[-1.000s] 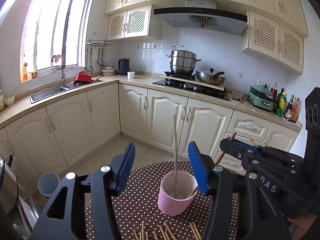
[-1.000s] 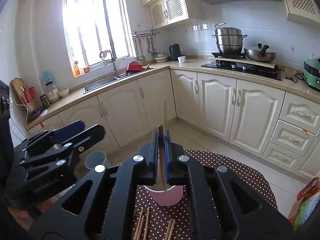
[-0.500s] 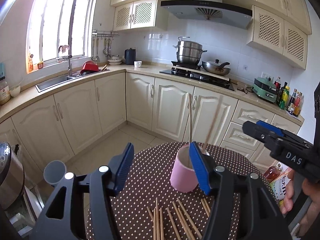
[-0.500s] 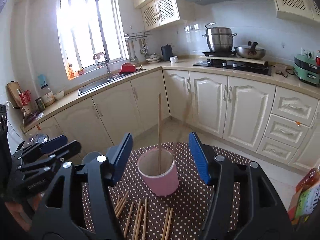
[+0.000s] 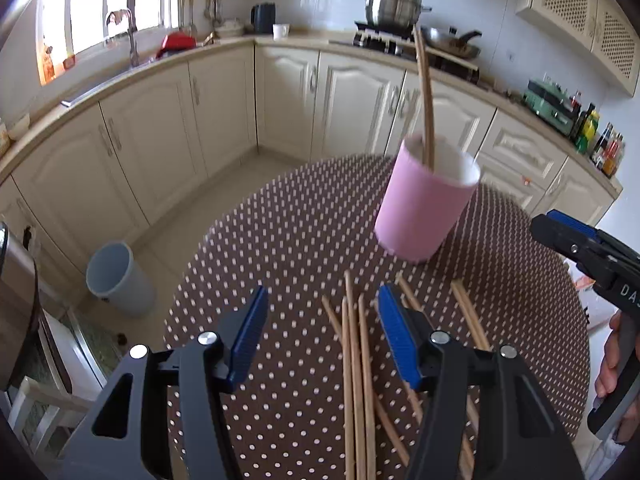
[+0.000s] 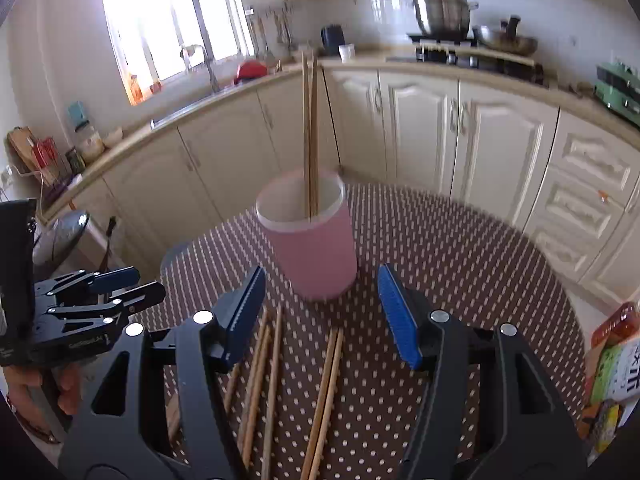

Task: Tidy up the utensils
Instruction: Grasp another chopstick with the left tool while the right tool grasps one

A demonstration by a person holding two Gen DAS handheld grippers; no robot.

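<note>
Left wrist view: the left tongs hang spread over the surface, a round top under a brown cloth with white dots. Nothing is held between the blue pads. Loose chopsticks lie flat on the cloth directly below and between the pads, running roughly along the line of sight; further sticks lie just right of the right pad. A pink cup stands beyond them, toward the far right part of the surface, apart from the loose sticks. Two chopsticks stand in it, leaning against its rim. The right tongs show at the right edge, above the surface rim; they appear parted and hold nothing.

Right wrist view: the right tongs are spread and empty, the cup just ahead between the pads. The two standing chopsticks sit close together, near upright. Loose chopsticks lie on the cloth below the tongs in two groups, one left, one central. The left tongs show at the left edge, parted, off the surface rim. A grey bin stands on the floor left of the surface.
</note>
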